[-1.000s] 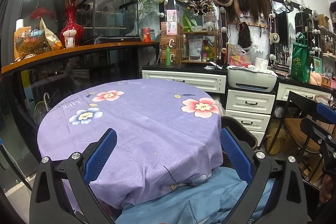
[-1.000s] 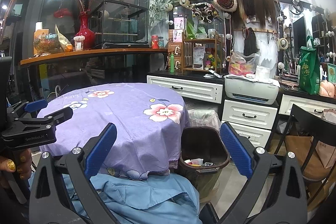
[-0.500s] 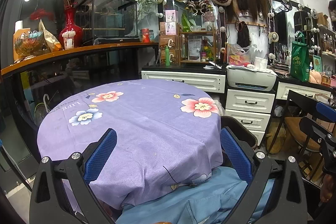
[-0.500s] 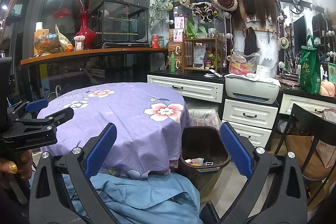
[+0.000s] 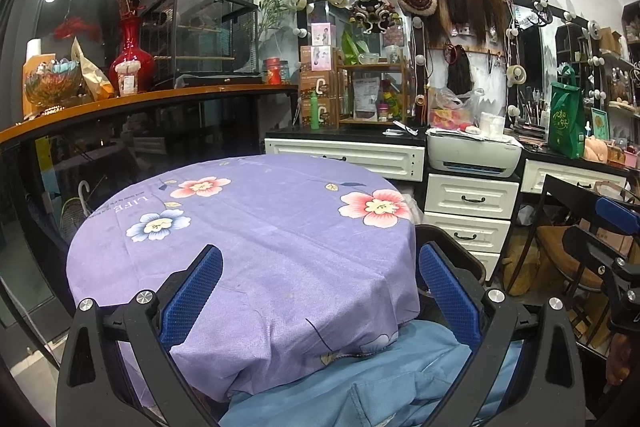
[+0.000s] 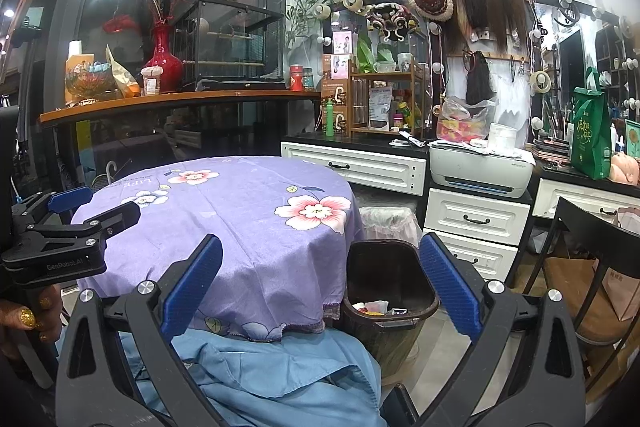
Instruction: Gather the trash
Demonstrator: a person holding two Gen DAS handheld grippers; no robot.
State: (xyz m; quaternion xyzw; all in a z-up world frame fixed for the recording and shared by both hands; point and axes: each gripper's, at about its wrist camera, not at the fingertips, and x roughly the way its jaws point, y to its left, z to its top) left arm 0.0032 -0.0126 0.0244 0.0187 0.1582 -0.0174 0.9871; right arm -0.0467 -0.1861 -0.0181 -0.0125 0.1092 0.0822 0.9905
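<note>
Nearest the cameras, blue cloth (image 6: 280,375) lies bunched under both tools. The right gripper (image 6: 320,287) has its blue-padded fingers spread wide and holds nothing; the left gripper (image 5: 320,287) is likewise wide apart and empty, poised over the near edge of the round table (image 5: 248,227). In the right wrist view the left gripper shows again at the left edge, held by a hand (image 6: 24,311) with gold-painted nails. Just beyond the right gripper's right finger stands a dark brown waste bin (image 6: 390,291), beside the table's hanging cloth edge. Inside the bin lies the trash (image 6: 374,307): crumpled white paper with bits of red and other scraps too small to tell apart, sitting low against the near wall, between the right gripper's fingers in view but well below them. The table wears a purple flowered cloth (image 6: 240,211). Behind the bin sits a second bin with a pale liner (image 6: 386,219), then white drawers (image 6: 476,217) carrying a printer (image 6: 480,167).
</note>
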